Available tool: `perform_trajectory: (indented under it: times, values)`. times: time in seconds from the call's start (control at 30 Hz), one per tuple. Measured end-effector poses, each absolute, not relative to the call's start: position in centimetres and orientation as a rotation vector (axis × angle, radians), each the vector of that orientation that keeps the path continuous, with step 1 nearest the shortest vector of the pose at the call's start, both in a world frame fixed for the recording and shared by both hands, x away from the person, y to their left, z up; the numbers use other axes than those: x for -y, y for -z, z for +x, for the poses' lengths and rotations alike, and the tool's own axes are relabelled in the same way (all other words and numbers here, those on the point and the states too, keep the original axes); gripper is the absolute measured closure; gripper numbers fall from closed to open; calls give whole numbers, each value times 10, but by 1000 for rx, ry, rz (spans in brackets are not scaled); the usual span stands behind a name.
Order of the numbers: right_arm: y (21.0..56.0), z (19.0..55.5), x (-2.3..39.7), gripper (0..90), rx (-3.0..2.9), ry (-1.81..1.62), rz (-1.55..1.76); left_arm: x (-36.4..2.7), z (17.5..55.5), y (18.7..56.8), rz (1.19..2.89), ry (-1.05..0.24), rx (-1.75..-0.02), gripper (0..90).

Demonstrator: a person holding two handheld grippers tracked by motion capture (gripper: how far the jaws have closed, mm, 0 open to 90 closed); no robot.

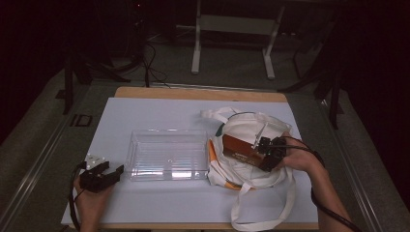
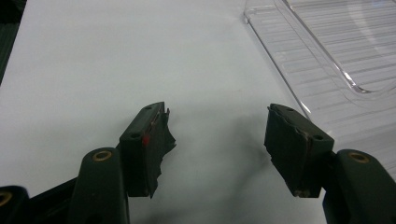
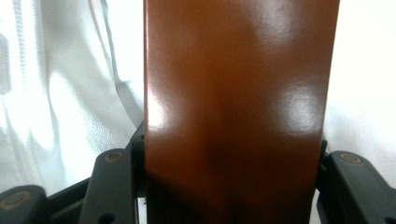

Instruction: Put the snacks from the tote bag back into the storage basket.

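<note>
We clamp the glossy brown box [image 1: 241,151] in the right claw [image 1: 267,151] over the white tote bag [image 1: 251,176] near the tabletop's [image 1: 159,116] right edge; stiff, light, probably slippery, best gripped across its narrow sides. Left claw [image 1: 107,173] gapes empty beside the clear tray [image 1: 167,155].

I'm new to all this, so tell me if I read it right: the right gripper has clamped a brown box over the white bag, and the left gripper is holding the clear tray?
Not quite. The left gripper holds nothing: the left gripper view shows its jaws open over bare white table, beside the clear tray. The right gripper does clamp the brown box over the white bag.
</note>
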State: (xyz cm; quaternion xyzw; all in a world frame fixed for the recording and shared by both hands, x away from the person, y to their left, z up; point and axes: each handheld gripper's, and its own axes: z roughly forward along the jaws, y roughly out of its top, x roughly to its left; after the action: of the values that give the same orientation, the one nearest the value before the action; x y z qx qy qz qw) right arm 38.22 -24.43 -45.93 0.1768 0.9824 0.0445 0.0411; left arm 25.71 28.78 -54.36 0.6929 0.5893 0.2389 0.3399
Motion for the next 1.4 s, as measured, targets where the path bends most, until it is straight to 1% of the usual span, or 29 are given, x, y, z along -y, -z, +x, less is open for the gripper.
perform_trajectory:
  times: [0.93, 1.4]
  values:
    - [418, 375, 259, 432, -2955, -255, 502, -288, 257, 544, 1803, -622, -1534, 392]
    - [395, 368, 258, 432, -2926, -279, 458, -288, 257, 544, 1801, -620, -1534, 392]
